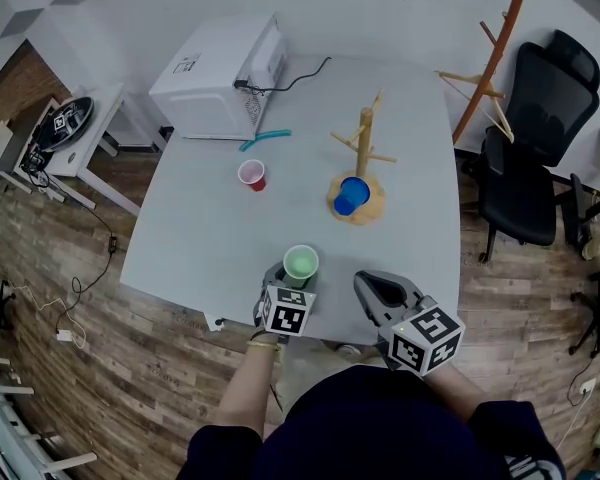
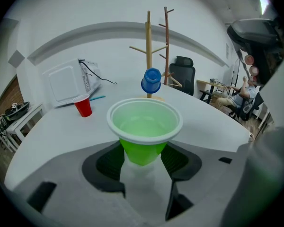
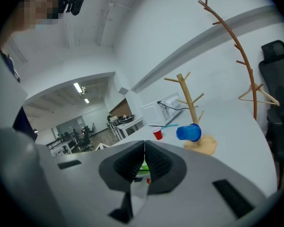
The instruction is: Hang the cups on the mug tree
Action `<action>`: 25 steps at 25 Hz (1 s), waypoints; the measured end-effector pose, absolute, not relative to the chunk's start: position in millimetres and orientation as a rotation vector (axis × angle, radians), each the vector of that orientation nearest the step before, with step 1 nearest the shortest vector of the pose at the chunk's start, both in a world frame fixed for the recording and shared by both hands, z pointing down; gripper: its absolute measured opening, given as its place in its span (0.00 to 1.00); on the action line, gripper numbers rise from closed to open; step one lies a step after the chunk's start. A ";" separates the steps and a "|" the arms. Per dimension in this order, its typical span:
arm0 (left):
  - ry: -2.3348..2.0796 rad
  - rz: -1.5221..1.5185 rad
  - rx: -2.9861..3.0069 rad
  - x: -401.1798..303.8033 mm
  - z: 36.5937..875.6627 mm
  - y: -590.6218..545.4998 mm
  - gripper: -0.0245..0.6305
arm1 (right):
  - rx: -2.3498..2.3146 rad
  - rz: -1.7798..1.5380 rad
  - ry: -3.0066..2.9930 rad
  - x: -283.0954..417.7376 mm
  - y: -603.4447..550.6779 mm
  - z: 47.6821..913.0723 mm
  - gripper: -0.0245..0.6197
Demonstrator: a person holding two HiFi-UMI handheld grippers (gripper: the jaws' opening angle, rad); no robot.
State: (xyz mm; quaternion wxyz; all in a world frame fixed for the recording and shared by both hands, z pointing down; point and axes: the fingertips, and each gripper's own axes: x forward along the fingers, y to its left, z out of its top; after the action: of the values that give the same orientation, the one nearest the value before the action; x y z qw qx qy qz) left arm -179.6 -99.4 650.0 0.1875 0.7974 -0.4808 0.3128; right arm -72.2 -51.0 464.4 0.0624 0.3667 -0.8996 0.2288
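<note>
My left gripper (image 2: pixel 142 160) holds the green cup (image 2: pixel 144 124) by its lower wall, jaws wide, over the near edge of the table (image 1: pixel 210 238). The mug tree (image 1: pixel 363 140) stands toward the far right corner with a blue cup (image 1: pixel 351 195) on a low peg. I'd squeeze lightly, then tip the mouth onto a free upper peg. My right gripper (image 3: pixel 144 167) is closed and empty.

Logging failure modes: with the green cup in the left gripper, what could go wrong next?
The left gripper holds the green cup low on its tapered wall, so it may slip or tilt. The blue cup already hangs low on the mug tree; the green one could knock it.
</note>
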 end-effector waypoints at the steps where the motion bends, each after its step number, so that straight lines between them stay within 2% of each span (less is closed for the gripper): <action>1: -1.355 0.885 2.249 -179.6 647.5 -102.1 0.42 | 1.111 0.690 -2.722 -71.1 -51.4 463.4 0.08; 25: -1.311 0.960 2.457 -174.9 572.1 -200.0 0.42 | 1.352 0.703 -2.683 -57.0 -60.6 448.5 0.08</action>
State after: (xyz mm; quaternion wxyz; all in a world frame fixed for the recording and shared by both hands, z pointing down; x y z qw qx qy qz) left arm -174.9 -200.0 572.1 0.0977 0.8302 -0.4429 0.3242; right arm -57.0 -60.6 448.5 0.0280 0.4379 -0.8693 0.2278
